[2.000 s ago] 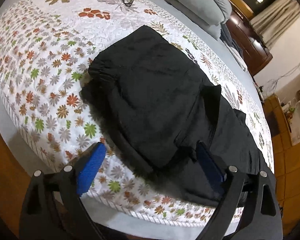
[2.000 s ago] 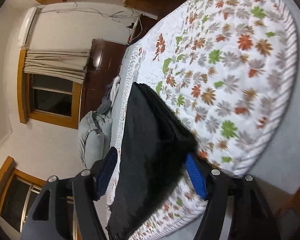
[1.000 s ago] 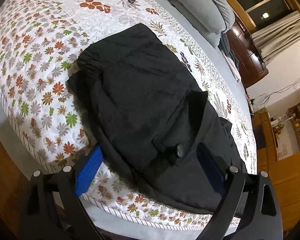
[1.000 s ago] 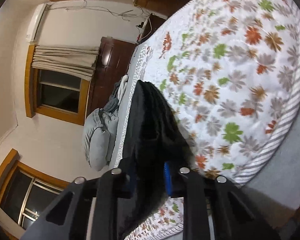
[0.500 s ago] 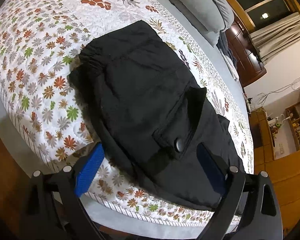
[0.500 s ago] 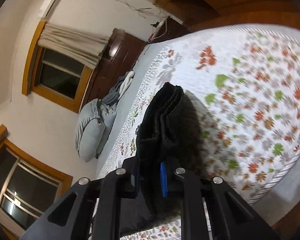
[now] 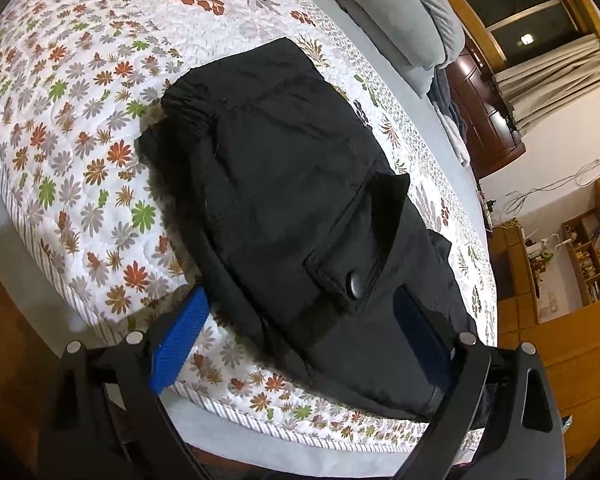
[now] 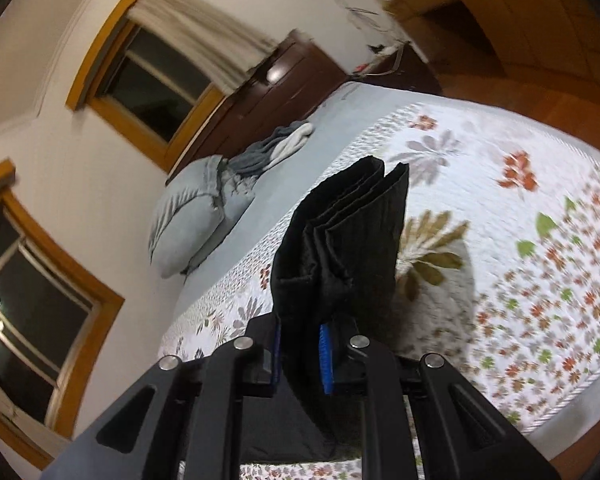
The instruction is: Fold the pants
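My right tongs [image 8: 300,346] are clamped tight on a bunched end of the black pants [image 7: 300,208], holding that end up off the bed [image 7: 60,184] w/ layered folds standing above the pads. My left tongs [image 7: 296,336] hang wide open over the bed's near edge, gripping nothing. Rest of the pants lie flat on the floral quilt, waistband toward the pillow [image 7: 404,16].

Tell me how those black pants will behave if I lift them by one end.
Likely floppy: the pants bunch into loose pleats where the right gripper pinches them. Probably thick and fairly heavy for cloth, as the stacked layers sit bulky on the quilt. Unlikely to slip; the fabric looks matte and the ribbed blue fingers bite it.
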Tool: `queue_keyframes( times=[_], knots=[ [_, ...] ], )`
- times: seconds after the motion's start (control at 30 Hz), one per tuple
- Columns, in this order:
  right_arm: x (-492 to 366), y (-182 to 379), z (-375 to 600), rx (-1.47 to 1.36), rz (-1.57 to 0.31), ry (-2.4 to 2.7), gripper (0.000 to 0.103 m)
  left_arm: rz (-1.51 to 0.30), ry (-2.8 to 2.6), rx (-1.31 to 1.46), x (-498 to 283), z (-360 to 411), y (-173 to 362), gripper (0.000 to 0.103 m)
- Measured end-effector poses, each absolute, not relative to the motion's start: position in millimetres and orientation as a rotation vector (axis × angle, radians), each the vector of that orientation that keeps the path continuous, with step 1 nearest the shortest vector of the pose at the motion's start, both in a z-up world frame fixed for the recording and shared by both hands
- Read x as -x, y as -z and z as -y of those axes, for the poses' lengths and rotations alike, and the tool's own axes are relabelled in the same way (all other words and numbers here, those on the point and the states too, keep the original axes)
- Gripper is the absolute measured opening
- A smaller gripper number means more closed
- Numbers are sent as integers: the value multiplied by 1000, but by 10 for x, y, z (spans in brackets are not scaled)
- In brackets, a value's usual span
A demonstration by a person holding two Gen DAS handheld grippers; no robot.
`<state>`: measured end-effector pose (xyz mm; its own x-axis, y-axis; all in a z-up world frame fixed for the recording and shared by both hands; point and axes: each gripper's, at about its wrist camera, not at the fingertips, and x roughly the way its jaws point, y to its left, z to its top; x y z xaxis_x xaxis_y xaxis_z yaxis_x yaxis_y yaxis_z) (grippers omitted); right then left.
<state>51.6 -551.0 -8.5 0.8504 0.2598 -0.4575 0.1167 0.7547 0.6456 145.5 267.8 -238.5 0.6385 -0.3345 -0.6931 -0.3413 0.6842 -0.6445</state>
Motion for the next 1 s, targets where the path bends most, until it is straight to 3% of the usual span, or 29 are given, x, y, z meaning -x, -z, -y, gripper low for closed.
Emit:
queue_keyframes(
  times=[0.57, 1.0],
  knots=[
    [-1046, -497, 3650, -262, -666, -217, 14, -874, -7, 869, -1342, -2687, 2391, 93],
    [-1289, 118, 2274, -54, -835, -330, 13, -875, 25, 911, -1304, -2752, 2446, 93]
  ],
)
